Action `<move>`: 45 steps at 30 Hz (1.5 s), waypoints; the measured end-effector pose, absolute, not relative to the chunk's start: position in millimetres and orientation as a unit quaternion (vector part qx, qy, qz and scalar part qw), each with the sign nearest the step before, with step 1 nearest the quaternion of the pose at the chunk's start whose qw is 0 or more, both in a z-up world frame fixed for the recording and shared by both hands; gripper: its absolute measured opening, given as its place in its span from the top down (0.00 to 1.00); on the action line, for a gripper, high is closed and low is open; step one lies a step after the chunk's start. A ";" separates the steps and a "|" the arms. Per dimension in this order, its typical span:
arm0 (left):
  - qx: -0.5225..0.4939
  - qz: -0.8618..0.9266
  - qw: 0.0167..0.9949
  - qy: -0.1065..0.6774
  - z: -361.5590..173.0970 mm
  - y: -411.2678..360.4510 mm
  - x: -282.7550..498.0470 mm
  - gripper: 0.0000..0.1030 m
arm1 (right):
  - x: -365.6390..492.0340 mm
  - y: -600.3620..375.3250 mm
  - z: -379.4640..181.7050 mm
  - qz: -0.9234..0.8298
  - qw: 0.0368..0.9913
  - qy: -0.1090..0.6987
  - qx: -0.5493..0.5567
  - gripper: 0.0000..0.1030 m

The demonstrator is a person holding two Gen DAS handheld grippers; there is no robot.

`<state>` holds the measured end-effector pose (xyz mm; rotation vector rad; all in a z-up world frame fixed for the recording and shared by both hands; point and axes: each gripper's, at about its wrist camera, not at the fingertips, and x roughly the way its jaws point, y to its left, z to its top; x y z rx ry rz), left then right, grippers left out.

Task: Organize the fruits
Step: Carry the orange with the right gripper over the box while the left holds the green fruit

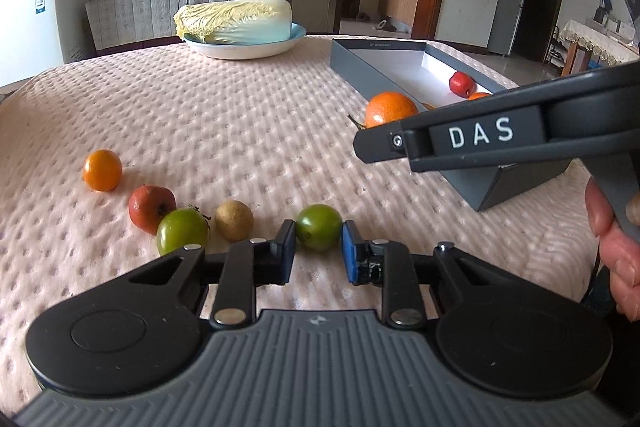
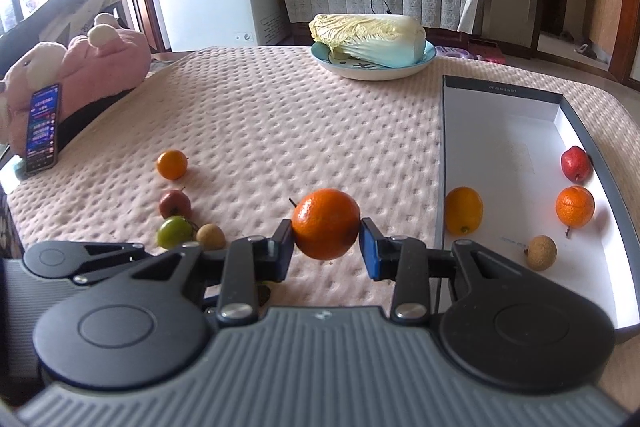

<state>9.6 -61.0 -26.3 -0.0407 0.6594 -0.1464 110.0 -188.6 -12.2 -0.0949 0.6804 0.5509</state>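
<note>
My left gripper (image 1: pixel 319 249) is shut on a small green fruit (image 1: pixel 319 231) that rests on the pink quilted tablecloth (image 1: pixel 240 115). To its left lie a tan longan (image 1: pixel 234 225), another green fruit (image 1: pixel 182 235), a red fruit (image 1: pixel 151 207) and a small orange (image 1: pixel 102 170). My right gripper (image 2: pixel 326 243) is shut on a large orange (image 2: pixel 326 229), held a little above the cloth just left of the grey box (image 2: pixel 443 147). Inside the box lie a yellow-orange fruit (image 2: pixel 464 210), an orange (image 2: pixel 575 207), a red fruit (image 2: pixel 576 164) and a longan (image 2: pixel 541 252).
A napa cabbage (image 2: pixel 368 37) lies on a pale plate (image 2: pixel 420 65) at the table's far side. A phone (image 2: pixel 42 129) leans against a pink plush toy (image 2: pixel 100 55) at the left edge. A person's hand (image 1: pixel 616 247) grips the right tool's handle.
</note>
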 end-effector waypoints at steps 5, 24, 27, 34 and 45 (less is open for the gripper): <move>-0.020 -0.072 0.946 0.317 -19.8 -57.8 3.3 0.72 | 108.4 -190.8 -6.2 0.273 0.908 0.316 -0.031 0.63; -0.013 -0.063 0.949 0.309 -13.3 -54.1 -9.2 0.72 | 103.0 -192.6 0.6 0.300 0.907 0.295 -0.020 0.63; -0.014 -0.065 0.948 0.311 -13.5 -53.2 -10.5 0.72 | 103.9 -191.6 0.1 0.296 0.908 0.294 -0.024 0.63; -0.011 -0.066 0.946 0.317 -15.5 -52.2 -10.4 0.72 | 105.3 -189.5 0.5 0.294 0.910 0.292 -0.024 0.63; -0.021 -0.058 0.951 0.303 -9.3 -49.6 -10.1 0.72 | 103.2 -194.3 -0.4 0.296 0.908 0.295 -0.025 0.63</move>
